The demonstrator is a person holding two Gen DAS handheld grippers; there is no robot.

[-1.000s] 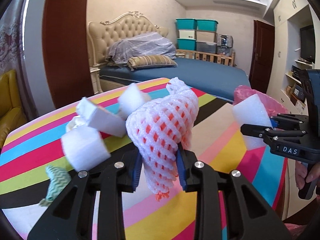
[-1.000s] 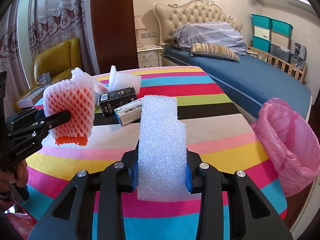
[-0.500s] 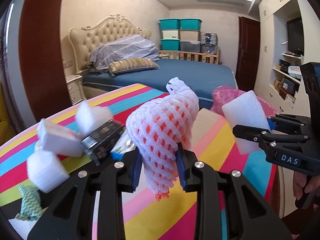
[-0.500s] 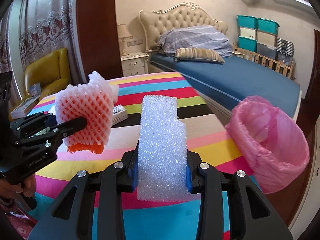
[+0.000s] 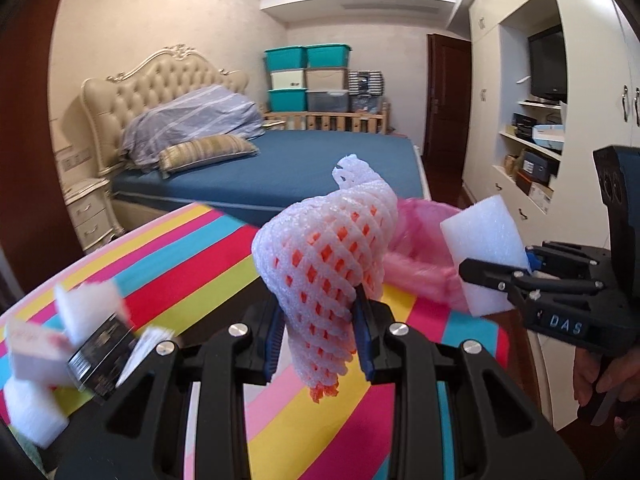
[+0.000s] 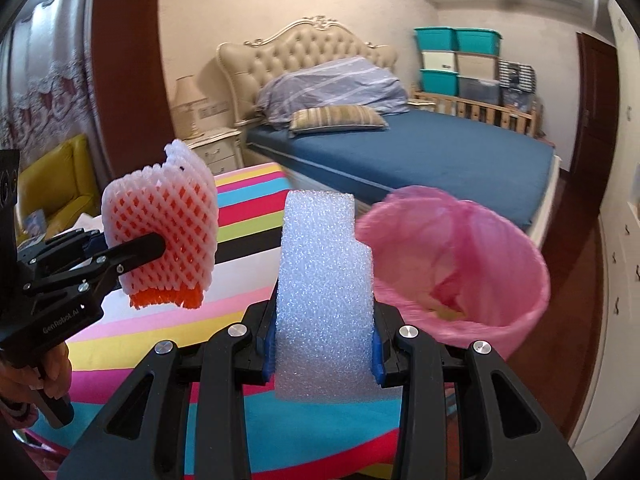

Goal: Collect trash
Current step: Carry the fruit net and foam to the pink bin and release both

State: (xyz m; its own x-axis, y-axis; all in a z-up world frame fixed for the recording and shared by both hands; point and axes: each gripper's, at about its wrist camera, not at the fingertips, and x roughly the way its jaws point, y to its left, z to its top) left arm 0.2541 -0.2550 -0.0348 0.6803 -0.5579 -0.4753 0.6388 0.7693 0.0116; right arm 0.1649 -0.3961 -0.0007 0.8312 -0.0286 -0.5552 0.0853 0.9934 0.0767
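Observation:
My left gripper (image 5: 318, 336) is shut on a white and orange foam fruit net (image 5: 324, 264), held up over the striped table (image 5: 192, 256). The same net (image 6: 160, 240) shows at the left of the right wrist view, pinched by the left gripper (image 6: 160, 246). My right gripper (image 6: 324, 346) is shut on a white foam block (image 6: 324, 292); from the left wrist view that block (image 5: 484, 252) and the right gripper (image 5: 472, 270) sit at the right. A pink bin bag (image 6: 452, 268) stands open just right of the block, also seen as the pink bag (image 5: 420, 256) behind the net.
Loose foam pieces (image 5: 32, 404) and a small black box (image 5: 100, 360) lie on the table at the left. A blue bed (image 6: 420, 156) fills the room beyond the table edge. A yellow chair (image 6: 52, 184) stands far left. A hand (image 5: 604, 384) grips the right handle.
Both grippers have swung to the right across the table with their loads still pinched. The pink bag has come closer and more central; the table litter has slid off to the left.

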